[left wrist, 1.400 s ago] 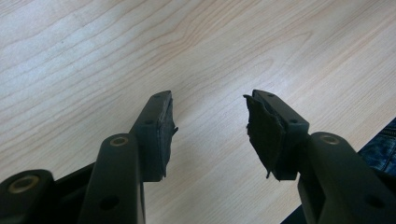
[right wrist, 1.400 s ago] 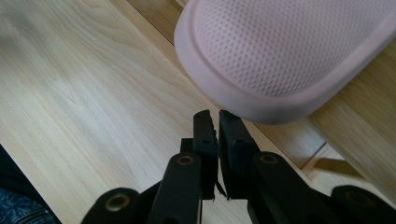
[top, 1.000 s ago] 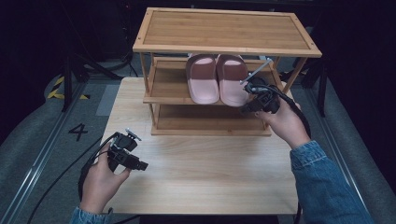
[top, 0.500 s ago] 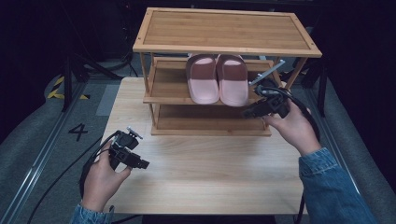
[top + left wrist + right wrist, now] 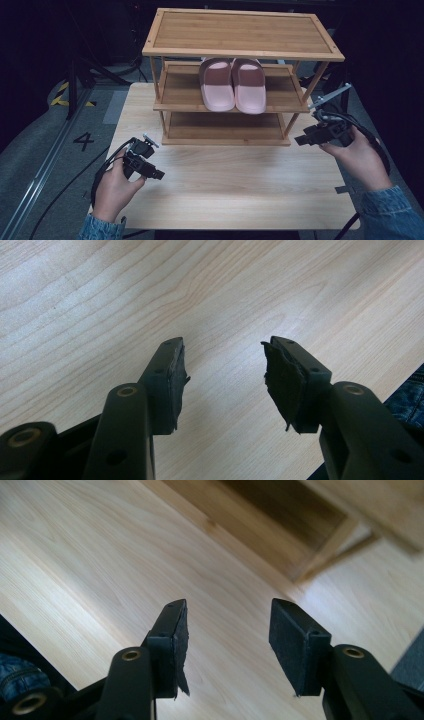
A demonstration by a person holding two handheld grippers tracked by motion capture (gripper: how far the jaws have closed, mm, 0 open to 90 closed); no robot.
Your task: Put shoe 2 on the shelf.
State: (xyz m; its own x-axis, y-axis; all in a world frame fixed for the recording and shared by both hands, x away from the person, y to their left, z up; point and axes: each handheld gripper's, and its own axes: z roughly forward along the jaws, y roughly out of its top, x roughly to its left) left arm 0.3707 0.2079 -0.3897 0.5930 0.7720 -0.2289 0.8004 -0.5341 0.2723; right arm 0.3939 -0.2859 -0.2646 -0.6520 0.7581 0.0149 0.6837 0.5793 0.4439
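Note:
Two pink slippers (image 5: 233, 84) lie side by side on the middle shelf of a three-tier bamboo rack (image 5: 240, 22) at the back of the table. My right gripper (image 5: 298, 141) hovers off the rack's lower right corner, away from the slippers; its jaws have just been opening and stand apart with nothing between them (image 5: 227, 630). Over the front left of the table (image 5: 235, 180) my left gripper (image 5: 159, 175) is open and empty (image 5: 224, 367). It points at bare wood.
The rack's bottom shelf (image 5: 227, 127) is bare and its right front leg (image 5: 325, 550) stands close to my right gripper. Black cables trail from both grippers. A grey floor with a painted "4" (image 5: 83, 141) lies left of the table.
My right gripper has pulled back from the right slipper on the middle shelf, moving right and toward me, and its jaws have opened. The left hand has kept still.

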